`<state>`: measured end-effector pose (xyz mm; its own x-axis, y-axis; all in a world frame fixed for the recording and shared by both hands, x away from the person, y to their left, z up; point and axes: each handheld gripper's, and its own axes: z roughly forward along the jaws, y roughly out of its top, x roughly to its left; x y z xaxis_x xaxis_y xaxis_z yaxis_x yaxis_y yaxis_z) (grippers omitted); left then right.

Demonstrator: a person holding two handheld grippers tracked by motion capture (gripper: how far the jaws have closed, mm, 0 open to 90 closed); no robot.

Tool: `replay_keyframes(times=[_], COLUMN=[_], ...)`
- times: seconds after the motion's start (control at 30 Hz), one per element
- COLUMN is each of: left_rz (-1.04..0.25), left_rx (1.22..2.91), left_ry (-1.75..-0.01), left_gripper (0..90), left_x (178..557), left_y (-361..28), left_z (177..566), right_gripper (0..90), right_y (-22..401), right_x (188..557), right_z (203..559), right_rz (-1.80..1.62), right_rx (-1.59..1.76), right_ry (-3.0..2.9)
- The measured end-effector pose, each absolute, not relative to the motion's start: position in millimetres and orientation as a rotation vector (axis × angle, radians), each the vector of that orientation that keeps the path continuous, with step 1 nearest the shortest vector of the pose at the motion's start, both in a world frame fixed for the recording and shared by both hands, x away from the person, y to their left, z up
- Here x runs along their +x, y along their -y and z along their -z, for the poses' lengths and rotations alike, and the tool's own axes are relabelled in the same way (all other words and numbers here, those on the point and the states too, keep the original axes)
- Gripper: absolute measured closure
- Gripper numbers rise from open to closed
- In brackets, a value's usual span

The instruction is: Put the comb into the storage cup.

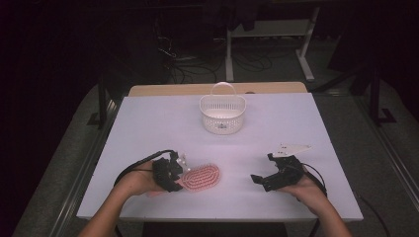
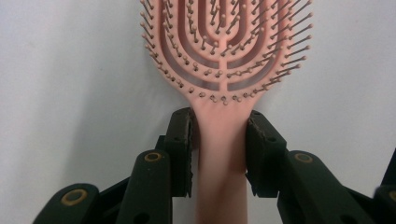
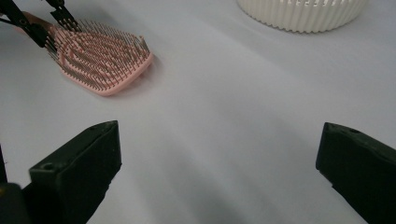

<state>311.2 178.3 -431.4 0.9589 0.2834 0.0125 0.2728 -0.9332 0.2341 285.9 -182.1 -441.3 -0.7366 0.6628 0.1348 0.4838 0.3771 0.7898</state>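
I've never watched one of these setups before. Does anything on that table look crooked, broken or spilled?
Nothing stands out. The pink hairbrush lies flat, bristles up, its handle between the left gripper's pads. The white basket stands upright, and the right gripper is open over bare table.

In the left gripper view the brush (image 2: 224, 70) head is cut off at the top edge; its handle end blurs between the left tool (image 2: 218, 154) jaws, hidden below.
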Motion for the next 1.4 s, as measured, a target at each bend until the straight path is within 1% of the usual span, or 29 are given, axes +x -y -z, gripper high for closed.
replay_keyframes(times=[0.03,0.17,0.37,0.7,1.4], left_rz=[-0.070,-0.078,-0.084,-0.060,-0.097], left_rx=[2.878,2.881,2.891,2.855,2.685], left_ry=[-0.418,-0.401,-0.398,-0.427,-0.520], left_gripper=[69.3,70.3,70.7,70.7,70.7], left_x=[311,311,310,313,317], left_y=[-178,-179,-177,-180,-189], left_z=[431,431,431,430,415], right_gripper=[0.0,0.0,0.0,0.0,0.0], right_y=[182,182,183,183,184], right_x=[286,286,286,287,287], right_z=[441,441,441,441,441], right_rz=[-1.287,-1.288,-1.290,-1.291,-1.293], right_rx=[1.026,1.028,1.027,1.029,1.028], right_ry=[-2.432,-2.432,-2.431,-2.429,-2.427])
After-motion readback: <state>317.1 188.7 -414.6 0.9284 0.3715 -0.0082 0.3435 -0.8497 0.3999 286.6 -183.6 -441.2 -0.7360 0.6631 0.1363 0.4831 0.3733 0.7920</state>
